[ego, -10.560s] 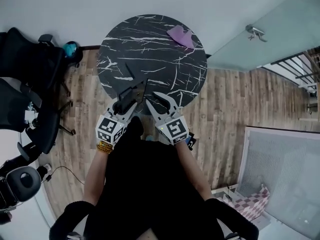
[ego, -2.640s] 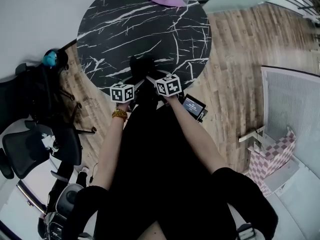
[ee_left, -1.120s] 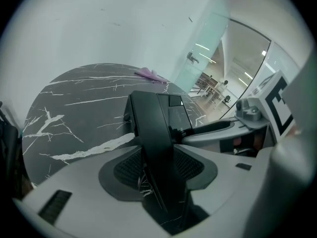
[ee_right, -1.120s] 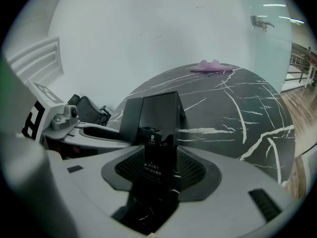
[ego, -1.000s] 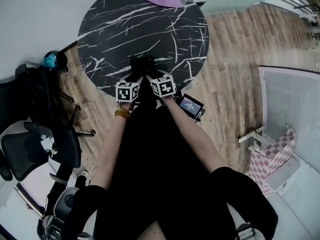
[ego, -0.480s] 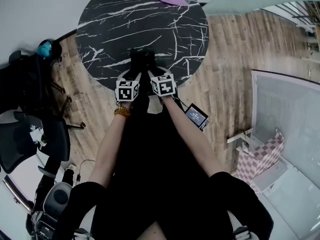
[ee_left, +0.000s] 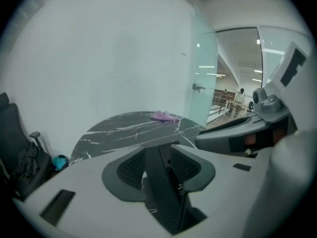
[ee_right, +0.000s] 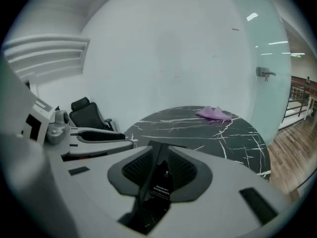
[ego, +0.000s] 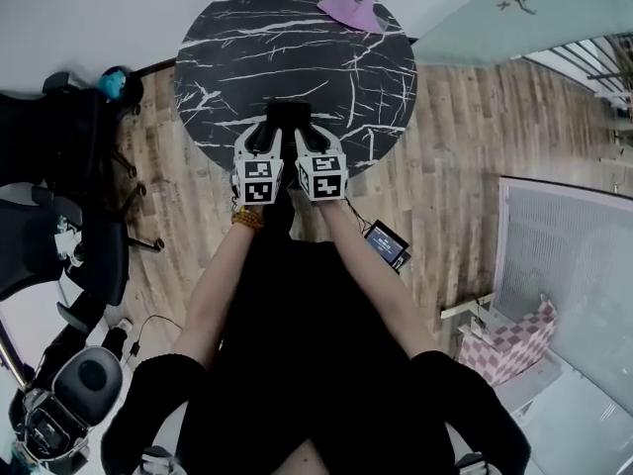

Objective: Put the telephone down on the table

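The black telephone (ego: pixel 288 117) is at the near edge of the round black marble table (ego: pixel 297 38), between the tips of both grippers. My left gripper (ego: pixel 269 132) and right gripper (ego: pixel 305 132) lie side by side, pointing at it. In the left gripper view the telephone (ee_left: pixel 166 182) stands on edge, slanted, between the closing jaws of the left gripper (ee_left: pixel 159 155), whose pads meet its sides. In the right gripper view the right gripper (ee_right: pixel 158 155) is closing too, and its pads press on the telephone (ee_right: pixel 156 185).
A purple cloth (ego: pixel 351 10) lies at the table's far side. A small device with a lit screen (ego: pixel 386 243) lies on the wooden floor by the person's right arm. Black office chairs (ego: pixel 59 166) stand to the left. A glass door (ego: pixel 514 18) is at the far right.
Both grippers have drawn closer together and reach further over the table's near edge. The dark telephone stays between their tips.
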